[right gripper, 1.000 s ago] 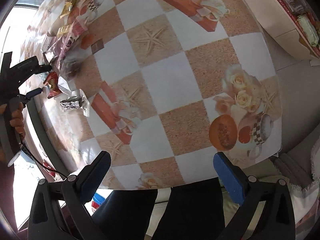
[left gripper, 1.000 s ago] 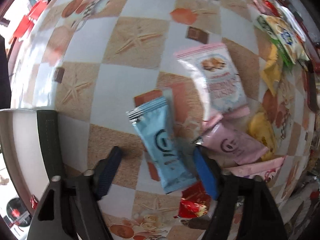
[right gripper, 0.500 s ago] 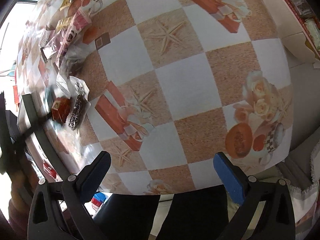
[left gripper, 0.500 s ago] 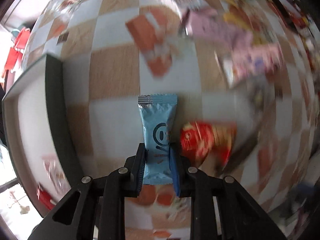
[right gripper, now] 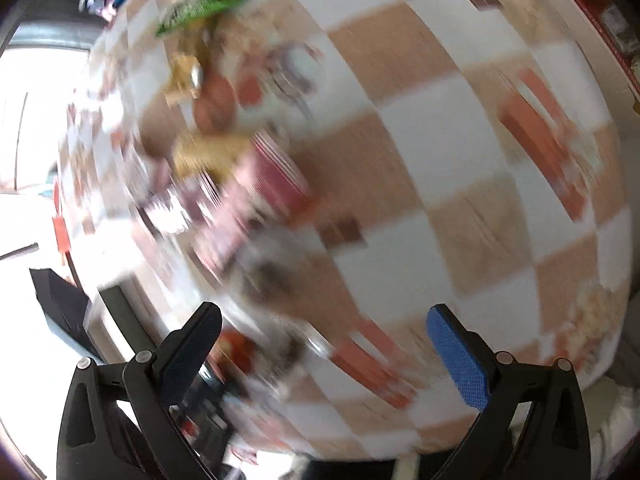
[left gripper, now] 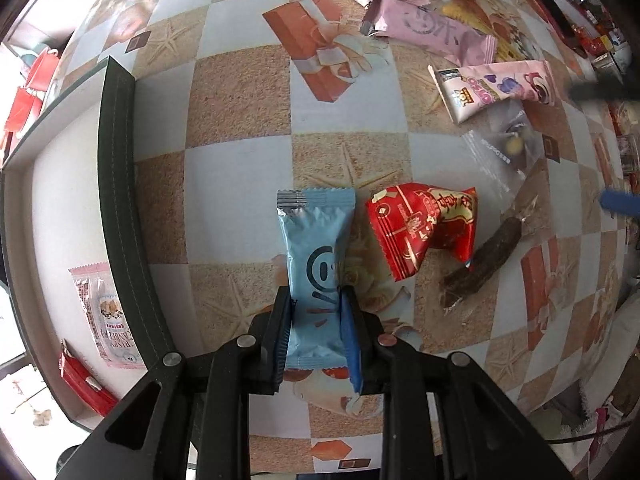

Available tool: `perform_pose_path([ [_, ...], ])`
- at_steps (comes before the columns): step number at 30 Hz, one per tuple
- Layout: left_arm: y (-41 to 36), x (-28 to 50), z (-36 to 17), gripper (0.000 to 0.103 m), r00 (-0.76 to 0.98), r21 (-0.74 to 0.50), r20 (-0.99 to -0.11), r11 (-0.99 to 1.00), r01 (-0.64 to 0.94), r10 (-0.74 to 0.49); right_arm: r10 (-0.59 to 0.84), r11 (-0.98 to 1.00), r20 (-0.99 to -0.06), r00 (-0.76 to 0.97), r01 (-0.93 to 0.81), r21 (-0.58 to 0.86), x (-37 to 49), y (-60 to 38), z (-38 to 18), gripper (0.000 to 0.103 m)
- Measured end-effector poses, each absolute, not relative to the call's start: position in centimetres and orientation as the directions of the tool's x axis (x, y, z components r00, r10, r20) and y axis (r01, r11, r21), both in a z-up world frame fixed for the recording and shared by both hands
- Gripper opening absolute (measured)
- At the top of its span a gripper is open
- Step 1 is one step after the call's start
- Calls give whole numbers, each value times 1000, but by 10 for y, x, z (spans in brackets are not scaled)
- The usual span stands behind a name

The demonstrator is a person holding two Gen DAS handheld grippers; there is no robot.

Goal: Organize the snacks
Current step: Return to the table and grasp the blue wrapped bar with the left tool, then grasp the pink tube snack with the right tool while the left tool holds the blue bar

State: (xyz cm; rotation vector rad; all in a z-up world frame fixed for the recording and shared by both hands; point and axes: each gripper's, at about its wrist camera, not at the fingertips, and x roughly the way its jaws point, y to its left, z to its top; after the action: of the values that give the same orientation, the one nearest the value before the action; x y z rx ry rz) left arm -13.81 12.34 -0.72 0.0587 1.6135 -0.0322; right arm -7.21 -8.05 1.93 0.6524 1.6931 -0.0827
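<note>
My left gripper [left gripper: 316, 312] is shut on a light blue snack packet [left gripper: 316, 248], gripping its lower half above the checkered tablecloth. A red snack packet [left gripper: 424, 228] lies just right of it, and a dark bar in clear wrap [left gripper: 488, 260] farther right. A white tray with a dark rim [left gripper: 120, 200] is at the left and holds a pink-white packet [left gripper: 104, 312] and a red packet [left gripper: 82, 376]. My right gripper [right gripper: 324, 344] is open and empty over the table; its view is blurred by motion, with a pile of snacks [right gripper: 216, 160] at the upper left.
Pink packets [left gripper: 432, 32] [left gripper: 496, 88], a clear bag [left gripper: 508, 148] and yellow and green packs lie at the far right of the left wrist view. A green bag [right gripper: 208, 4] shows at the top of the right wrist view. The table edge runs along the bottom.
My left gripper closed on the blue packet and carried it nearer the tray. My right gripper swung toward the snack pile, blurring its view.
</note>
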Motion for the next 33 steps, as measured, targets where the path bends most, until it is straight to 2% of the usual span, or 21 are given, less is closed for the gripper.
perform_pose_path([
  [6,122,-144,-5,28,-29,25,-999,998,64,27,428,751,-903,-43,573,329,-42,-58,-12,103],
  [7,120,-145,-4,28,-29,27,-999,998,65,29,430,749,-901,-46,576,328,-37,-54,-17,98],
  [9,119,-146,-3,28,-27,27,-999,997,68,29,377,788,-925,-56,545,288,-32,-43,-14,95],
  [10,119,-147,-2,28,-25,27,-999,997,68,29,360,807,-931,-56,519,281,-31,-37,-11,84],
  [11,118,-147,-2,28,-24,29,-999,997,70,31,338,830,-939,-57,489,269,-30,-33,-8,63],
  [13,116,-147,-2,28,-26,36,-999,997,74,38,339,857,-939,-61,431,281,-29,-24,-4,33],
  [14,115,-147,-2,28,-27,37,-999,996,76,39,369,850,-927,-72,428,305,-30,-25,-7,30],
  [21,114,-147,-3,32,-21,43,-999,997,60,44,420,844,-900,-121,417,338,-77,-57,-15,31],
  [24,112,-147,-2,40,-12,73,-997,995,65,74,421,843,-899,-117,416,341,-81,-55,-15,35],
  [25,112,-147,-3,44,-13,84,-996,995,62,85,420,842,-901,-113,418,340,-77,-56,-17,48],
  [26,112,-147,-3,46,-15,87,-996,995,59,88,425,839,-900,-99,417,350,-72,-58,-16,67],
  [27,113,-146,-3,49,-17,90,-996,995,52,91,412,848,-906,-91,401,346,-67,-51,-14,72],
  [28,115,-146,-4,54,-20,94,-995,995,41,95,384,866,-919,-90,379,325,-62,-52,-9,71],
  [30,118,-146,-4,55,-23,87,-996,996,27,88,337,898,-935,-109,338,283,-57,-35,-10,71],
  [31,119,-145,-4,55,-25,79,-997,997,19,79,292,921,-948,-124,302,244,-57,-25,-9,64],
  [32,120,-145,-5,55,-28,75,-997,997,18,75,247,940,-960,-134,272,204,-57,-23,-7,42],
  [33,120,-145,-5,51,-31,69,-997,997,18,70,211,954,-968,-138,246,172,-58,-19,-6,36],
])
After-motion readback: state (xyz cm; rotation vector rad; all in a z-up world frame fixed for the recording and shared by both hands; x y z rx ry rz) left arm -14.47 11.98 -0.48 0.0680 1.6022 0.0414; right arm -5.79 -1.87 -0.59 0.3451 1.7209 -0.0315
